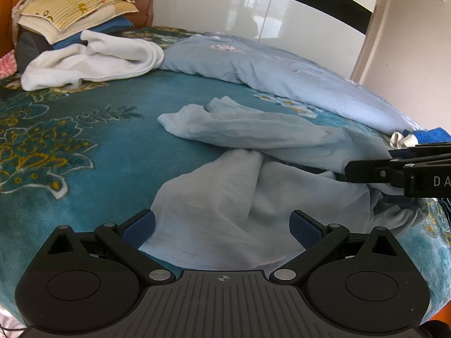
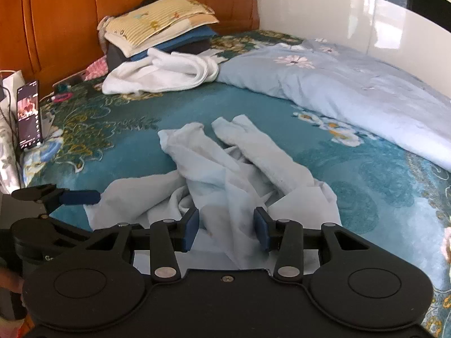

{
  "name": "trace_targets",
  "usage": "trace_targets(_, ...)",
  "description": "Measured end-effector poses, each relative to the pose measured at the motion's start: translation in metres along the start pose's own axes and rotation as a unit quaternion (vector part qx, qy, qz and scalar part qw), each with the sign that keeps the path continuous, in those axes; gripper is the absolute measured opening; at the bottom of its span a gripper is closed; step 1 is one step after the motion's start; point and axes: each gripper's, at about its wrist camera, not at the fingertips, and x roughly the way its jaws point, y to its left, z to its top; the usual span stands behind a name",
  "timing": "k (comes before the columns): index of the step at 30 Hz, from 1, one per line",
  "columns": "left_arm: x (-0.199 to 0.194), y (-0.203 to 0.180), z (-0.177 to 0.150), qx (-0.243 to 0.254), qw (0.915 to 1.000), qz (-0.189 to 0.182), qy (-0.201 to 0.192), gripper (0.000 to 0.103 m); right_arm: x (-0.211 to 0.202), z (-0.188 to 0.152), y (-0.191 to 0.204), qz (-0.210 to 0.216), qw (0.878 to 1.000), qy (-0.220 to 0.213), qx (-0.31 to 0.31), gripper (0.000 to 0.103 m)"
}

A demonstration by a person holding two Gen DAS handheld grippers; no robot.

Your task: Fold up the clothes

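Left wrist view: the pale blue garment (image 1: 242, 169) lies crumpled near the bed's (image 1: 84, 155) front edge — nothing folded yet. My left tongs (image 1: 222, 225) stand spread over its hem; my right tongs (image 2: 225, 228) stand partly spread astride a ridge of cloth — not visibly pinching.

The near hem of the shirt (image 1: 214, 197) is hidden under the left gripper (image 1: 222, 225) body in the left wrist view. The right gripper (image 1: 366, 173) is cut off by that picture's right edge, and whether cloth is pinched there cannot be told. In the right wrist view the phone (image 2: 29, 115) screen is too small to be read, and a hand (image 2: 10, 281) is cropped at the left edge. The pile (image 2: 157, 31) under the pillow is mostly covered.
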Motion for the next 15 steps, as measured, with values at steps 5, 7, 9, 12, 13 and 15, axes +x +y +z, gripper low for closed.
trace_targets(5, 0.0002, -0.0005, 0.0002, 0.001, 1.0000, 0.001, 0.001, 0.103, 0.0002, -0.0006, -0.0051, 0.012, 1.000, -0.009, 0.023, 0.042)
trace_targets(7, 0.0006, -0.0007, 0.0003, 0.001, 1.0000, 0.001, 0.001, 0.103, 0.0006, -0.0013, -0.0056, 0.016, 1.000, -0.011, 0.023, 0.043)
trace_targets(9, 0.0008, -0.0010, 0.0001, 0.001, 1.0000, 0.001, 0.002, 0.103, 0.0005, -0.0024, -0.0061, 0.026, 0.999, -0.012, 0.023, 0.043)
trace_targets(12, 0.0014, -0.0016, 0.0001, 0.002, 1.0000, 0.002, 0.002, 0.103, 0.0000, -0.0031, -0.0061, 0.037, 0.999, -0.010, 0.024, 0.040)
trace_targets(13, 0.0016, -0.0019, 0.0002, 0.003, 1.0000, 0.002, 0.003, 0.103, 0.0006, -0.0029, -0.0066, 0.037, 0.999, -0.006, 0.026, 0.035)
trace_targets(15, 0.0022, -0.0023, 0.0005, 0.003, 1.0000, 0.003, 0.003, 0.103, 0.0017, -0.0024, -0.0083, 0.034, 0.999, 0.001, 0.032, 0.028)
